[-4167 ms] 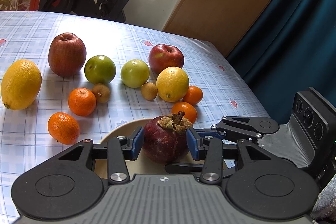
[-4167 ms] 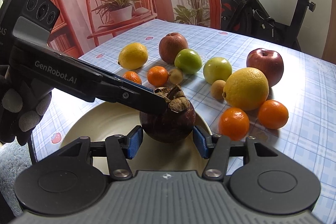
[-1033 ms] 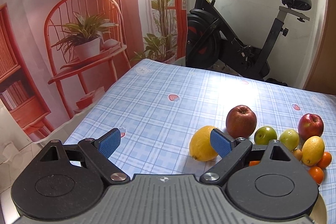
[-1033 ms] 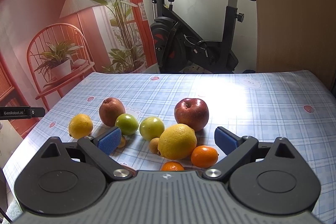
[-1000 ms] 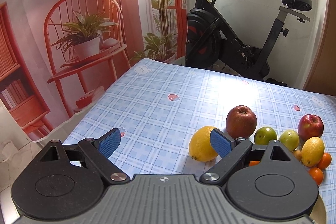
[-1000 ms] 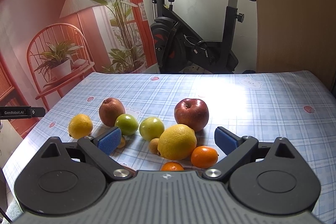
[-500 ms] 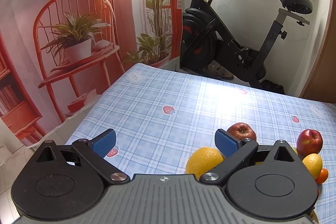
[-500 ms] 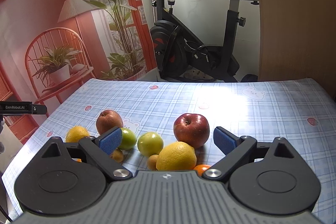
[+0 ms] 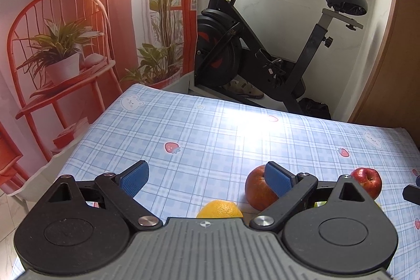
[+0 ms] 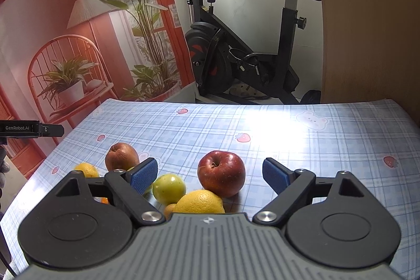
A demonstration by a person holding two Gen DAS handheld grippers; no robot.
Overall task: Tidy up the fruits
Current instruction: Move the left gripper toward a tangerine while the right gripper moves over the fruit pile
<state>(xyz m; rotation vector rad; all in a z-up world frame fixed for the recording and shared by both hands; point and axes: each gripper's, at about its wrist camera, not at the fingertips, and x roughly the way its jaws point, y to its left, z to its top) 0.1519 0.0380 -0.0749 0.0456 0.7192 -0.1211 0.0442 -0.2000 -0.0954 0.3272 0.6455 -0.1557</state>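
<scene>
- The left gripper (image 9: 206, 179) is held spread wide with nothing between its blue pads, though the jaws are closing.
- The right gripper (image 10: 210, 176) is likewise spread and closing, gripping nothing.
- Both are tilted down over the bench (image 10: 328, 138), covered in blue plaid cloth.
- Ahead of the right gripper, a glossy red apple (image 10: 221, 173), green apple (image 10: 168, 188), dimpled lemon (image 10: 199, 202) and russet apple (image 10: 121, 156) are clustered.
- An exercise bike (image 10: 236, 54) is seen behind.
</scene>
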